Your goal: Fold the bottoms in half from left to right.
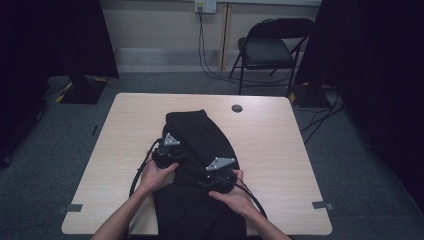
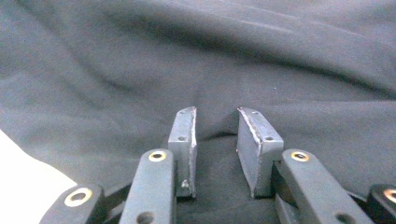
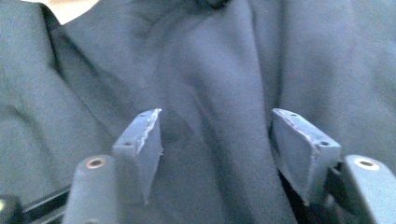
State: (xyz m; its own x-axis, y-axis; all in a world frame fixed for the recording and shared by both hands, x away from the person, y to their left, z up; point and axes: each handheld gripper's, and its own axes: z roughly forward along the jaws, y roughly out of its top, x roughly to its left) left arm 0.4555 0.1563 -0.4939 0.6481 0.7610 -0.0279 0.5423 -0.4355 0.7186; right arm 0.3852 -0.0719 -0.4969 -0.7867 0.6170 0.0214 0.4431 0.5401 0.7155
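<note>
A black garment (image 1: 200, 135) lies lengthwise down the middle of the wooden table (image 1: 280, 150) and hangs over its near edge. My left gripper (image 1: 172, 142) rests on the cloth's left side. In the left gripper view my left gripper (image 2: 216, 116) is open a little. Its pads (image 2: 184, 135) stand just over the dark fabric (image 2: 196, 56), where a small ridge of cloth rises in the gap, unpinched. My right gripper (image 1: 218, 166) sits on the garment nearer the person. In the right gripper view my right gripper (image 3: 217, 116) is open wide over folds of cloth (image 3: 219, 60).
A round cable hole (image 1: 237, 108) sits in the table behind the garment. Tape marks (image 1: 74, 207) lie at the near corners. A folding chair (image 1: 270, 47) stands beyond the far edge, with cables on the floor. Bare tabletop extends on both sides of the garment.
</note>
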